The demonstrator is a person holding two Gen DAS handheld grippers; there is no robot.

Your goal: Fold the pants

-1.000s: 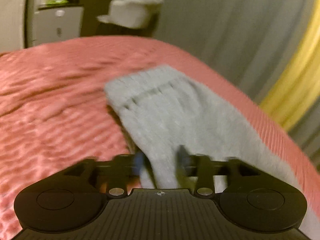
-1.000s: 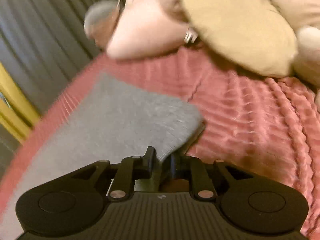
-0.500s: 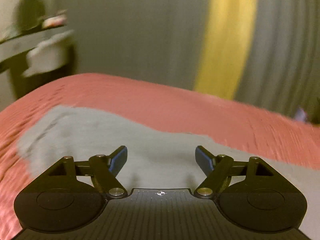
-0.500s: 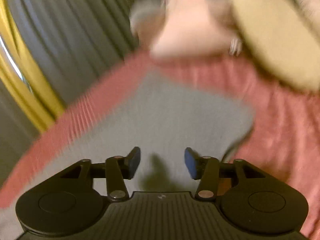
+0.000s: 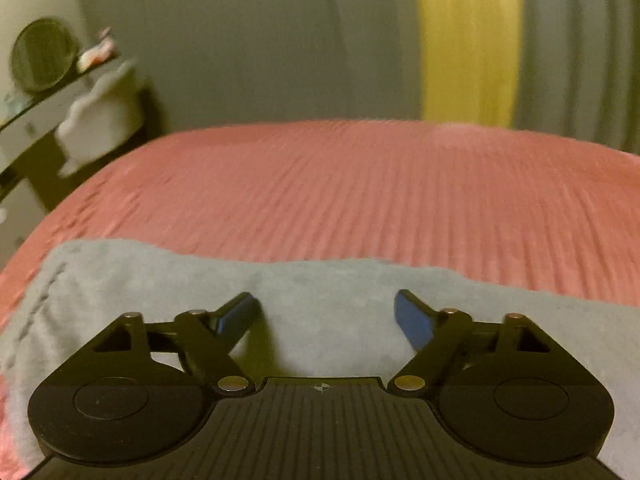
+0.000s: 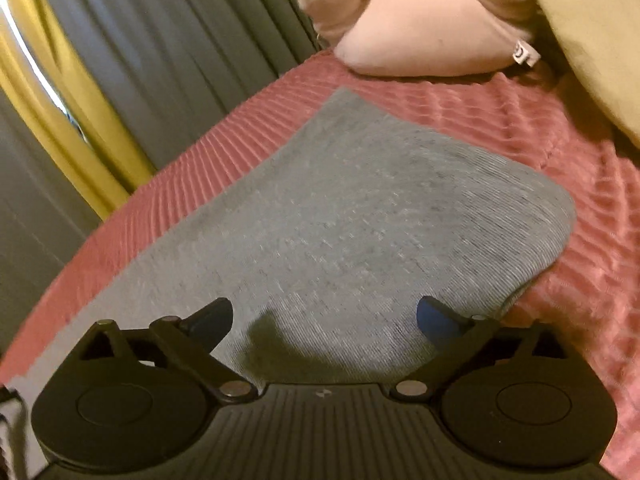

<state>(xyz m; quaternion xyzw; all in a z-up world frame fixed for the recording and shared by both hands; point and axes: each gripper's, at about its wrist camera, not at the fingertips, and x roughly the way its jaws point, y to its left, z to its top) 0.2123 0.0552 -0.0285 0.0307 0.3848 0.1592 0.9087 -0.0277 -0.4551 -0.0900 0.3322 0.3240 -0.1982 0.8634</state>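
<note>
We see the grey pants (image 6: pixel 352 216) lying flat on the bed's ribbed pink bedspread (image 5: pixel 360 192), spread as a long band that runs along the near side of the bed. From our left wrist view, the left claw (image 5: pixel 326 316) hangs over the pants with its jaws apart and opening, and the cloth lies below the gap, free of both blue pads (image 5: pixel 412 320). The far edge of the grey cloth runs across this view just beyond the claw, and a stitched seam shows at its left end. From our right wrist view, the right claw (image 6: pixel 326 316) likewise hangs above the pants, its jaws spread wide and opening, with nothing pinched between them; a dark shadow falls on the fabric below. Here the rounded end of the pants lies ahead and to the right, ending short of a pale pink pillow (image 6: pixel 428 28) and a tan cushion (image 6: pixel 596 32) at the head of the bed. Grey curtains (image 5: pixel 260 40) with a yellow panel (image 5: pixel 468 40) hang behind the bed, and a shelf (image 5: pixel 48 104) with a round object stands at the left.
</note>
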